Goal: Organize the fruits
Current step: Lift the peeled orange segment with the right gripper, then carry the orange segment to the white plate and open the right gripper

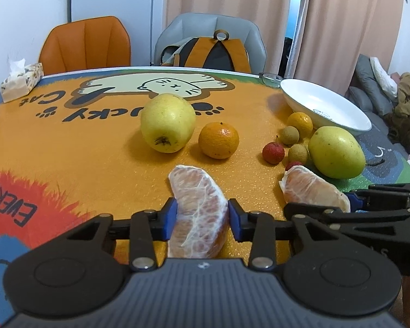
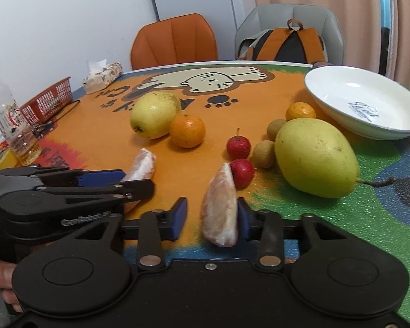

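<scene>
My left gripper [image 1: 202, 218] is shut on a peeled pomelo segment [image 1: 198, 207] low over the orange table mat. In the right wrist view my right gripper [image 2: 211, 217] stands around a second segment [image 2: 221, 213]. That piece touches the right pad, and a gap shows at the left pad [image 2: 180, 216]. Ahead lie two yellow-green pears [image 1: 168, 123] [image 2: 314, 158], two mandarins [image 1: 218, 140] [image 2: 300, 112], two small red fruits [image 2: 238, 146] and two brown longans [image 2: 263, 154]. An empty white bowl [image 2: 363, 101] stands at the far right.
A tissue box [image 1: 22, 82], a red basket [image 2: 47, 101], a plastic bottle [image 2: 2, 109] and a glass of yellow liquid [image 2: 27, 147] line the left side. Glasses [image 1: 270, 78] lie behind the bowl. Two chairs, one with a backpack [image 1: 213, 53], stand beyond the far edge.
</scene>
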A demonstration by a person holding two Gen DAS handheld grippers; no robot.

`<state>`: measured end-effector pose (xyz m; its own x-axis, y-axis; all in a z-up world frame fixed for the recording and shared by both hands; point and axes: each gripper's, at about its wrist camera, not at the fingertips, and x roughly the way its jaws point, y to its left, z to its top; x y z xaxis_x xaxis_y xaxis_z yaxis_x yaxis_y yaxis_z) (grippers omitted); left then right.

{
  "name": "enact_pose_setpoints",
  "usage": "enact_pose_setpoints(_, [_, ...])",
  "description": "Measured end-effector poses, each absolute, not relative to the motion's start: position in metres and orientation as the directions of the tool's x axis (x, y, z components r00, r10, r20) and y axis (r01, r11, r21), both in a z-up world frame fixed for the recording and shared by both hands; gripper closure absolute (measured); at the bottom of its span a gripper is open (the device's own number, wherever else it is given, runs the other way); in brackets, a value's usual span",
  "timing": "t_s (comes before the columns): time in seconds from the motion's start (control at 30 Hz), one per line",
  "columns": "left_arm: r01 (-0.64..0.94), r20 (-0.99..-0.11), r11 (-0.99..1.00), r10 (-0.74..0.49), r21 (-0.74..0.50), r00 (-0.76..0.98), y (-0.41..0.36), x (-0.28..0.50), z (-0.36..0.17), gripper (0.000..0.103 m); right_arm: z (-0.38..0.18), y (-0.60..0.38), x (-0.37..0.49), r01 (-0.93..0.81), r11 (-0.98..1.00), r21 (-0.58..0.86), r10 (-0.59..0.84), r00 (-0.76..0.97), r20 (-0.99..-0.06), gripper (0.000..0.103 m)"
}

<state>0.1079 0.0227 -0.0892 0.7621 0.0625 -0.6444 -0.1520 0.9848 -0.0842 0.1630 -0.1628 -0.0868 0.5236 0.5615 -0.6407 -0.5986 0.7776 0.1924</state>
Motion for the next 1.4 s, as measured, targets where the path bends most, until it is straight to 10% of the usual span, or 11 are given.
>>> enact_pose_setpoints(1.4, [-0.043,-0.545,0.992,-0.030,-0.122,0.838,-0.018,0.128,-0.030,0.065,-0.035,-0.240,0.185,-0.509,0.834,0.212,0.538,0.665,-0.519,0.078])
